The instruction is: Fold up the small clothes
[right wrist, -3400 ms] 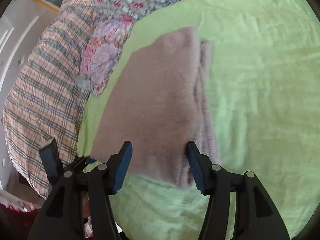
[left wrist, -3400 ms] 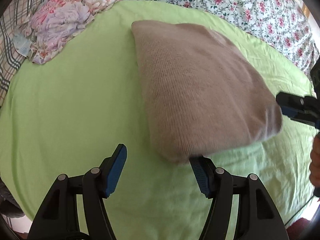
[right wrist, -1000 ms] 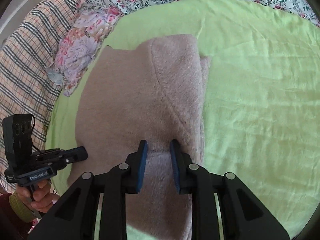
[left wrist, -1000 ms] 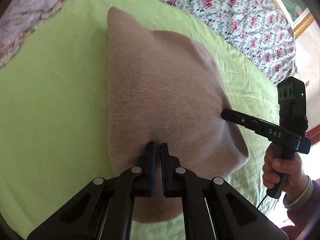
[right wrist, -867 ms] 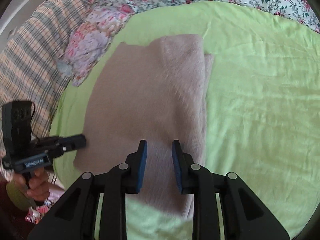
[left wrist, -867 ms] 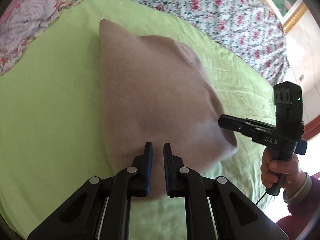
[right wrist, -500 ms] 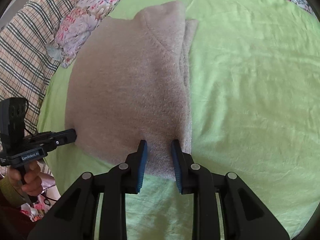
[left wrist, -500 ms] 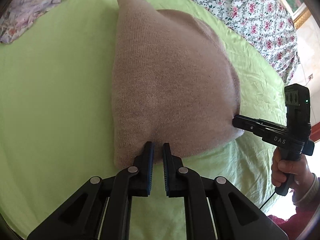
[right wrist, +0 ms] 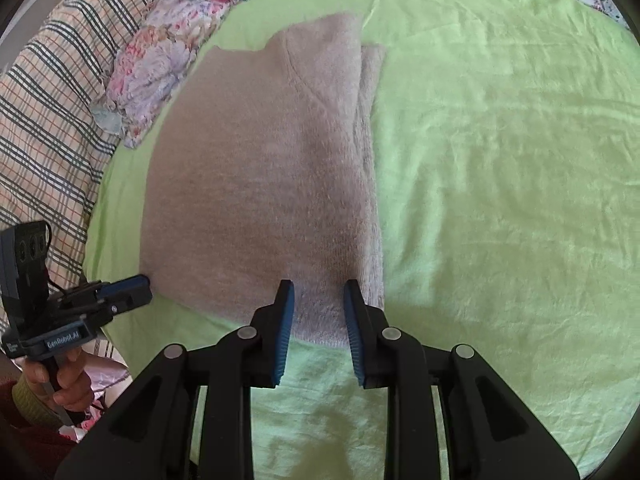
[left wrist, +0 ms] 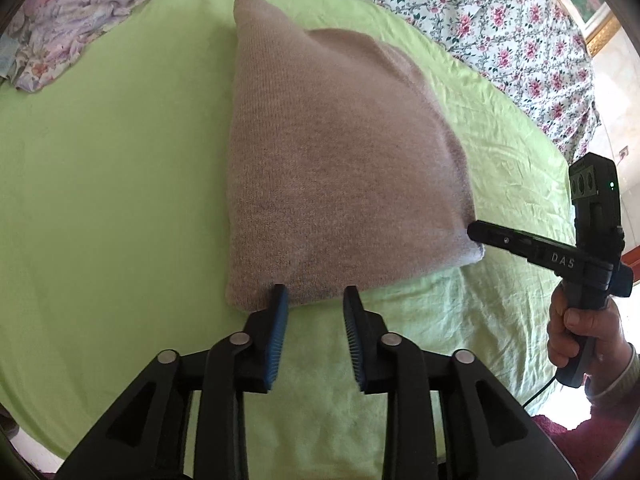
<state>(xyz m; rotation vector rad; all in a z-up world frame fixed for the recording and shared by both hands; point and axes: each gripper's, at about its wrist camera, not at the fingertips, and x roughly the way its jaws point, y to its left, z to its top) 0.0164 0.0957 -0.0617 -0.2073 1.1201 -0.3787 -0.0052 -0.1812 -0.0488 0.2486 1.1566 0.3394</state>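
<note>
A folded beige knit sweater (left wrist: 336, 160) lies flat on the green sheet (left wrist: 100, 180); it also shows in the right wrist view (right wrist: 264, 184). My left gripper (left wrist: 314, 300) is open at the sweater's near edge, its fingertips just touching the hem. My right gripper (right wrist: 318, 296) is open, with its tips over the near corner of the sweater. The right gripper shows in the left wrist view (left wrist: 480, 236) at the sweater's right corner. The left gripper shows in the right wrist view (right wrist: 128, 292) at the sweater's left corner.
A floral cloth (left wrist: 68, 8) lies bunched at the far left of the sheet. A plaid blanket (right wrist: 44, 112) and a rose-print bedcover (left wrist: 500, 24) border the green sheet (right wrist: 500, 160). The sheet's near edge runs just below the grippers.
Both grippers were shut on the sweater's edge and have opened, letting it go. The sweater now lies flat on the sheet.
</note>
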